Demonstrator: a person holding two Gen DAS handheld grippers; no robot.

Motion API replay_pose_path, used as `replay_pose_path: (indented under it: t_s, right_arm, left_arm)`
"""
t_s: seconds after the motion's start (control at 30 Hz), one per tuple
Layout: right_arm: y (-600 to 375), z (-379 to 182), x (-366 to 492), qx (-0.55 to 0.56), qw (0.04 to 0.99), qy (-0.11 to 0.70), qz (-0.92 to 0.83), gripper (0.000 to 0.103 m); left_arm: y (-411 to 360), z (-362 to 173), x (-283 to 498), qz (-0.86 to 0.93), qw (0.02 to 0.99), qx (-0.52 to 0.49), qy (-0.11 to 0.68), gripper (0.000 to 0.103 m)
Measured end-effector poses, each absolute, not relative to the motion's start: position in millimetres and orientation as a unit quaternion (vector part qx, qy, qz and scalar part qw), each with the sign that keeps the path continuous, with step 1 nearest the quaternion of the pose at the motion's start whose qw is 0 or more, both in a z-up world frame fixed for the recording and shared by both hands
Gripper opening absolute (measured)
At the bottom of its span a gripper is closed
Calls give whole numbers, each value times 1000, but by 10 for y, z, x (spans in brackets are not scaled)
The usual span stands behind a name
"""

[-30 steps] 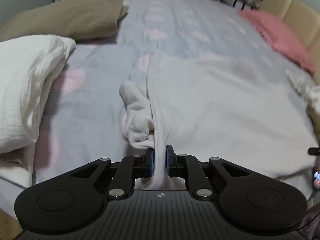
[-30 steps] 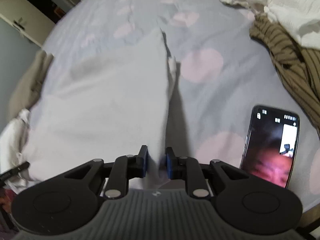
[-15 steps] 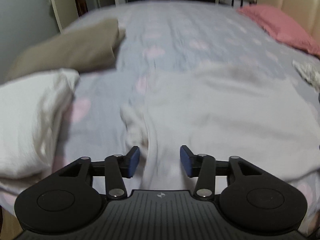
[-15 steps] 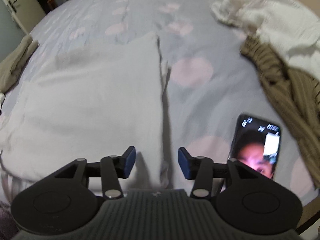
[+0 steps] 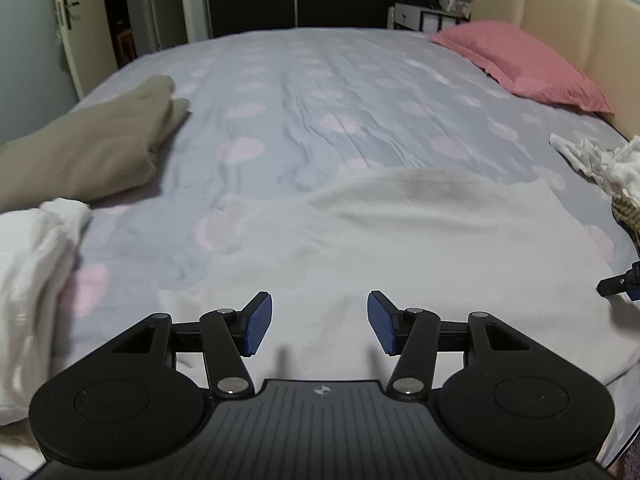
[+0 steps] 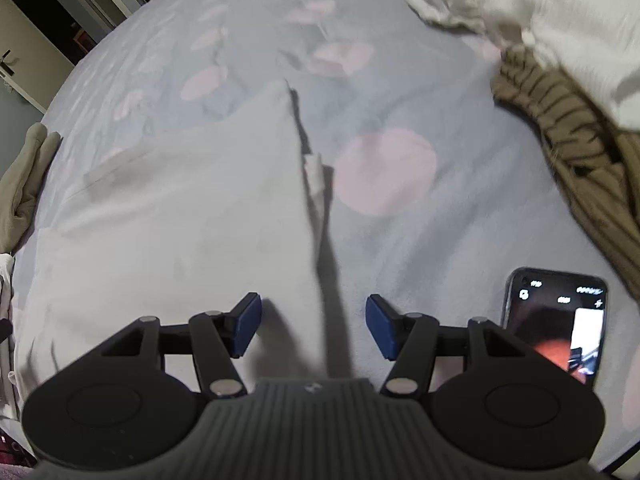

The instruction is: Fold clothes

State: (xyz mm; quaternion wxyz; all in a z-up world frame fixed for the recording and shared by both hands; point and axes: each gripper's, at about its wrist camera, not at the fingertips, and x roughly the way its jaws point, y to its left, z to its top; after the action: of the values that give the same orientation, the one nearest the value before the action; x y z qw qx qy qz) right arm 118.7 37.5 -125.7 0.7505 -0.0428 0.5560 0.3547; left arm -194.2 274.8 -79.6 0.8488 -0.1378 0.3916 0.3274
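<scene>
A pale grey-white garment (image 5: 380, 240) lies flat and folded on the bed near its front edge. It also shows in the right wrist view (image 6: 180, 208), with its right fold edge running away from me. My left gripper (image 5: 320, 322) is open and empty, hovering just above the garment's near left part. My right gripper (image 6: 314, 324) is open and empty above the garment's near right edge. The tip of the right gripper (image 5: 620, 280) shows at the right edge of the left wrist view.
A folded tan garment (image 5: 88, 152) and a white one (image 5: 28, 280) lie at the left. A white crumpled cloth (image 6: 540, 12) and a brown ribbed garment (image 6: 568, 148) lie at the right. A lit phone (image 6: 560, 320) lies near the right gripper. A pink pillow (image 5: 520, 64) sits by the headboard.
Both grippers have let go of the garment's edges and opened wide. Both have lifted and drawn back, and the left wrist view has tilted up toward the far side of the bed.
</scene>
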Motion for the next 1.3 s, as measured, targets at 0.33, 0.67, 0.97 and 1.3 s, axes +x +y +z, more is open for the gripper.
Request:
replay_pose_path:
  t_s: [0.33, 0.67, 0.97, 1.3]
  right_arm:
    - [595, -1305, 1130, -62, 744, 544, 383, 15]
    - [657, -944, 1059, -3, 738, 548, 394, 13]
    - [1151, -322, 688, 29, 715, 513, 475, 11]
    - [1904, -89, 23, 19, 665, 503, 552, 9]
  left_arm:
    - [2802, -1053, -1612, 310, 835, -164, 425, 51]
    - [2916, -947, -1720, 323, 832, -179, 413, 50]
    - [3048, -812, -2066, 329, 832, -195, 401, 38]
    - [3188, -574, -2390, 333, 844, -204, 368, 20]
